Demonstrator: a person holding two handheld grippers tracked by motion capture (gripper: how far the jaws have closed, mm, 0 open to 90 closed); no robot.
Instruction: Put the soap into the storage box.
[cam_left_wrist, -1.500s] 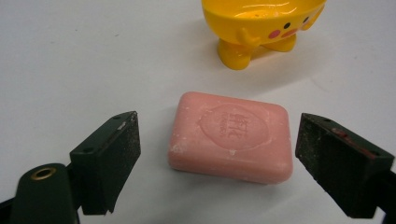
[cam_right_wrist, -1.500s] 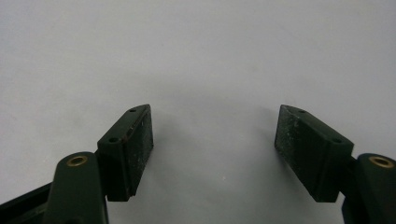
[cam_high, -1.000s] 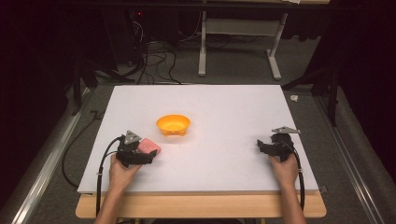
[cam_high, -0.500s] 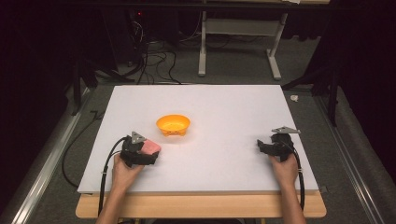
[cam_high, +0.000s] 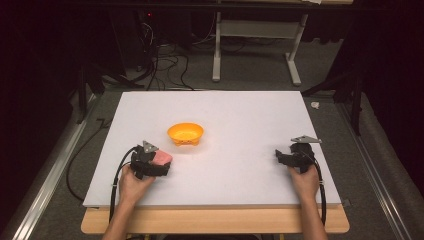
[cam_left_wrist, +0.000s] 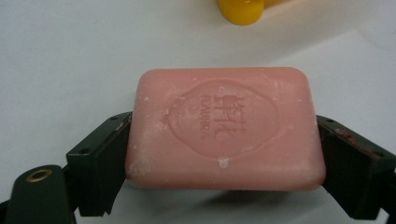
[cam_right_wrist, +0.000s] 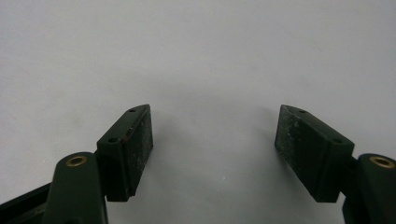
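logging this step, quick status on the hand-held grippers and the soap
Left hand-held gripper shut on pink soap bar. Right hand-held gripper open, over bare table. Orange bowl just ahead, path clear.

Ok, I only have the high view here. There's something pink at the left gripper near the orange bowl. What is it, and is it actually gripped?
Observer: It's a pink rectangular bar of soap with an embossed oval stamp on top. The left gripper has a black jaw pressed against each short end.
Operator: Is it lifted?
Observer: Looks so; the left gripper view shows a shadow beneath the bar on the white table, though I can't be certain.
Operator: And the right gripper?
Observer: The right gripper is open with bare table between its jaws.
Operator: Is the bowl ahead of the soap?
Observer: Yes, the orange plastic bowl sits just beyond the bar.
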